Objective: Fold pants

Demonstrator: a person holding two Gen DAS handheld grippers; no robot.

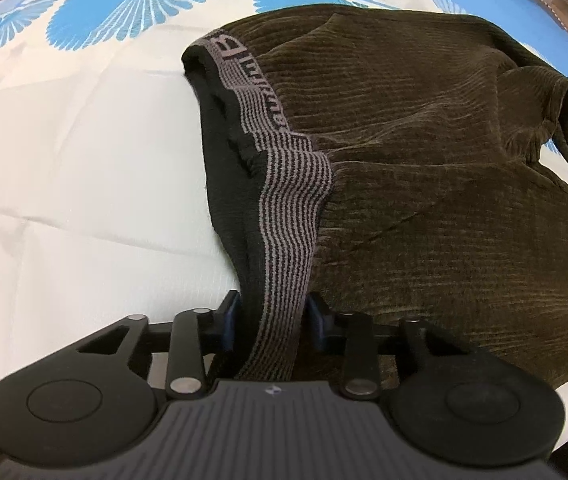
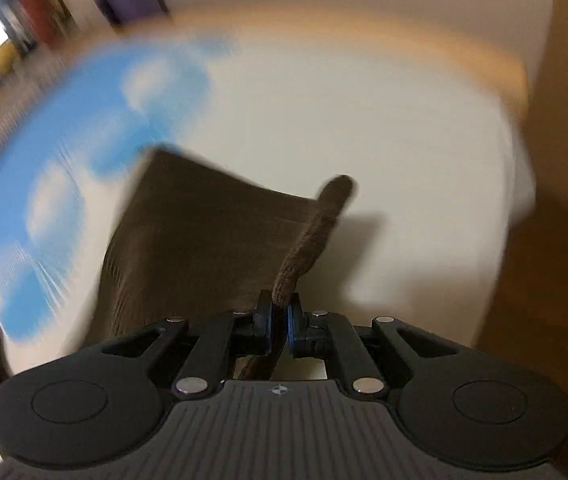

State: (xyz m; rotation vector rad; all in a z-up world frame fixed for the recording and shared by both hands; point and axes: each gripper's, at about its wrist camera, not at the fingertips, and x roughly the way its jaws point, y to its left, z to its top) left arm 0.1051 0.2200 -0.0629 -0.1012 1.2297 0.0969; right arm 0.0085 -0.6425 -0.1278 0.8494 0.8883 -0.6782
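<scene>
Pants (image 1: 424, 168) of dark olive ribbed fabric lie spread on a bed, on a bedsheet (image 1: 63, 168) that is white with a blue shell pattern along its far side. Their striped grey-and-black waistband (image 1: 284, 216) carries woven lettering and runs from the far edge of the garment toward the camera, where it lifts off the sheet.

In the left wrist view, the left tool (image 1: 271, 316) grips this waistband: the band passes between the two blue-padded fingers (image 1: 231, 312), which stand moderately apart and press on the thick elastic from both sides. The black inner lining of the waist opening shows just left of the band.

In the right wrist view, which is heavily motion-blurred, the right tool (image 2: 280, 322) is clamped almost fully together on a narrow edge of the same olive fabric (image 2: 312, 236). That edge rises from the fingers as a thin upright ridge, while a broad panel of the pants spreads to its left over the sheet. A wooden bed frame (image 2: 556, 160) shows at the right. Blurred items (image 2: 43, 12) stand in the far left background; I cannot tell what they are.
</scene>
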